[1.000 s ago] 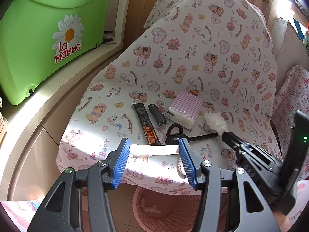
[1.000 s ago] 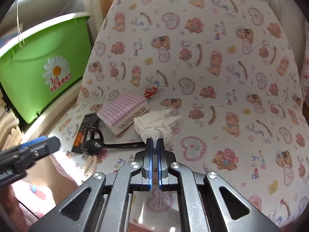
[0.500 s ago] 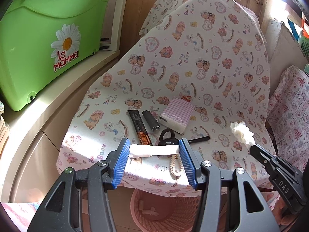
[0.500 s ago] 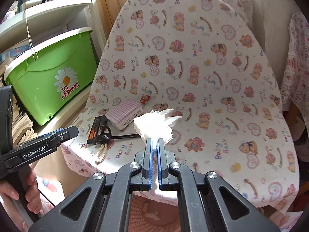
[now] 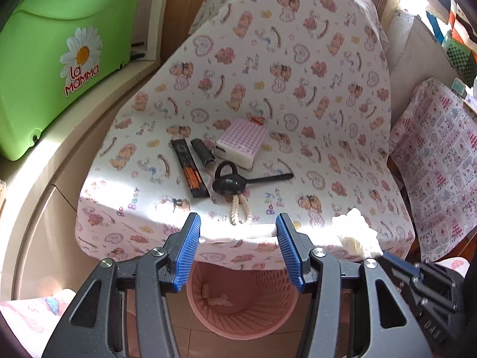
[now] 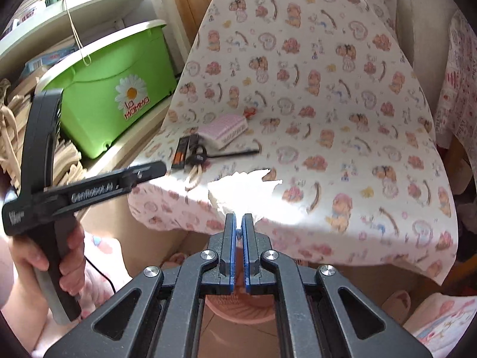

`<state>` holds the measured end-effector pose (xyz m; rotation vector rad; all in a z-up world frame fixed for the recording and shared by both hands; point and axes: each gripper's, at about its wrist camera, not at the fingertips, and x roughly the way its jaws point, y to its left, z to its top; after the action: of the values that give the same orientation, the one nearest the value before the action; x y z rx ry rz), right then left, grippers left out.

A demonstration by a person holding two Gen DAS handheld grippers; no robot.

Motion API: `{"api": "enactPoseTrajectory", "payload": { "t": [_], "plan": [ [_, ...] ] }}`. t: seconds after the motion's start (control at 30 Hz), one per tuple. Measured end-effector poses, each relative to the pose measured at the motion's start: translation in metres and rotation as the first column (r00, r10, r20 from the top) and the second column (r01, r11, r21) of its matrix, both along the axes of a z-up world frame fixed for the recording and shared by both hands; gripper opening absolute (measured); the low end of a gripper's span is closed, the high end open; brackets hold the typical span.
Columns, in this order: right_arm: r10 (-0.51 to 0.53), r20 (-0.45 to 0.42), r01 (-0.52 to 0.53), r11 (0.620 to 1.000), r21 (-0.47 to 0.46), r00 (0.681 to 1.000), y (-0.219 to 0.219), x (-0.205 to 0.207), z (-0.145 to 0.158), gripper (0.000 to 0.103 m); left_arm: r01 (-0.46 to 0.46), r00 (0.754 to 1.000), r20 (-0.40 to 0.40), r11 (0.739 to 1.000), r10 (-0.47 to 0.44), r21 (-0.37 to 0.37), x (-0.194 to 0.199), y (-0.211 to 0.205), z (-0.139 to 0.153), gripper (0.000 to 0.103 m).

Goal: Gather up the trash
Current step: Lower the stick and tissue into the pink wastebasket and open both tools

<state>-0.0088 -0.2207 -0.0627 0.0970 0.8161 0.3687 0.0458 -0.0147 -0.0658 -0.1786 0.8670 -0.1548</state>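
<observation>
My right gripper (image 6: 238, 223) is shut on a crumpled white tissue (image 6: 238, 191), held in the air at the chair's front edge; the tissue also shows in the left wrist view (image 5: 354, 232). My left gripper (image 5: 237, 235) is shut on a white stick-like piece (image 5: 238, 234) held crosswise between its blue pads, above a pink mesh wastebasket (image 5: 241, 301) on the floor. The basket's rim shows under the right gripper (image 6: 238, 310). It holds a few scraps.
A chair covered in bear-print cloth (image 5: 268, 74) carries a black wrapper (image 5: 189, 168), a black lighter (image 5: 202, 156), a pink checked tissue pack (image 5: 241, 143), a black spoon (image 5: 238, 183) and a bead string (image 5: 240, 208). A green bin (image 5: 59, 50) stands at left.
Both grippers pulled back from the chair seat toward its front edge. The right gripper lifted the tissue off the seat and now holds it near the basket.
</observation>
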Motion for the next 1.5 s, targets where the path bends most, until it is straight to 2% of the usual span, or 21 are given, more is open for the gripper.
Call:
{"api": "enactPoseTrajectory", "payload": {
  "t": [0.1,0.2,0.27,0.33,0.4,0.47,0.53,0.8,1.1,1.23,1.27,1.3,1.37,1.43,1.5],
  "plan": [
    [0.018,-0.001,-0.018,0.998,-0.059,1.000,0.006,-0.004,-0.009,0.005,0.012,1.000,-0.027,1.000,-0.012,0.012,0.003,-0.006,-0.005,0.051],
    [0.059,-0.030,-0.060,0.997,-0.037,0.998,0.010,-0.002,-0.014,0.005,0.044,0.997,-0.071,0.999,-0.042,0.030,0.004,-0.013,-0.012,0.051],
    [0.080,-0.065,-0.082,0.996,-0.025,0.995,0.012,0.001,-0.019,0.005,0.090,0.986,-0.137,0.996,-0.092,-0.015,0.006,-0.016,-0.021,0.051],
    [0.087,-0.100,-0.092,0.995,-0.047,0.991,0.016,0.004,-0.029,0.005,0.086,0.978,-0.185,0.995,-0.096,-0.059,0.006,-0.014,-0.029,0.051],
    [0.076,-0.128,-0.089,0.991,-0.100,0.989,0.020,0.008,-0.041,0.005,0.083,0.971,-0.222,0.995,-0.093,-0.053,0.008,-0.015,-0.038,0.051],
    [0.076,-0.166,-0.095,0.989,-0.114,0.983,0.021,0.011,-0.052,0.005,0.072,0.963,-0.257,0.996,-0.082,-0.046,0.010,-0.015,-0.046,0.051],
    [0.070,-0.194,-0.092,0.990,-0.111,0.979,0.021,0.015,-0.062,0.005,0.074,0.952,-0.294,0.996,-0.085,-0.048,0.013,-0.015,-0.055,0.051],
    [0.008,-0.341,-0.071,0.983,-0.172,0.940,0.022,0.032,-0.123,0.005,0.065,0.898,-0.437,0.998,-0.047,0.027,0.018,-0.020,-0.093,0.051],
    [-0.017,-0.443,-0.086,0.974,-0.211,0.896,0.033,0.046,-0.191,0.005,0.030,0.830,-0.557,0.999,-0.018,0.013,0.029,-0.017,-0.143,0.051],
    [-0.020,-0.461,-0.096,0.969,-0.227,0.887,0.036,0.054,-0.217,0.005,-0.002,0.803,-0.596,1.000,0.015,0.022,0.036,-0.013,-0.167,0.051],
    [-0.028,-0.460,-0.092,0.967,-0.236,0.888,0.038,0.056,-0.223,0.005,-0.013,0.802,-0.597,0.999,0.029,0.030,0.038,-0.011,-0.172,0.051],
    [-0.038,-0.459,-0.085,0.966,-0.245,0.888,0.039,0.057,-0.228,0.005,-0.021,0.811,-0.583,0.999,0.041,0.041,0.041,-0.010,-0.175,0.051],
    [-0.053,-0.464,-0.068,0.968,-0.241,0.884,0.039,0.060,-0.237,0.005,-0.006,0.842,-0.536,0.994,0.066,0.112,0.043,-0.012,-0.175,0.051],
    [-0.062,-0.479,-0.057,0.971,-0.232,0.876,0.039,0.062,-0.248,0.005,0.001,0.857,-0.513,0.993,0.059,0.116,0.044,-0.015,-0.177,0.051],
    [-0.063,-0.481,-0.066,0.967,-0.246,0.874,0.041,0.062,-0.255,0.005,-0.002,0.856,-0.514,0.996,0.050,0.095,0.042,-0.015,-0.179,0.051]
  ]
}}
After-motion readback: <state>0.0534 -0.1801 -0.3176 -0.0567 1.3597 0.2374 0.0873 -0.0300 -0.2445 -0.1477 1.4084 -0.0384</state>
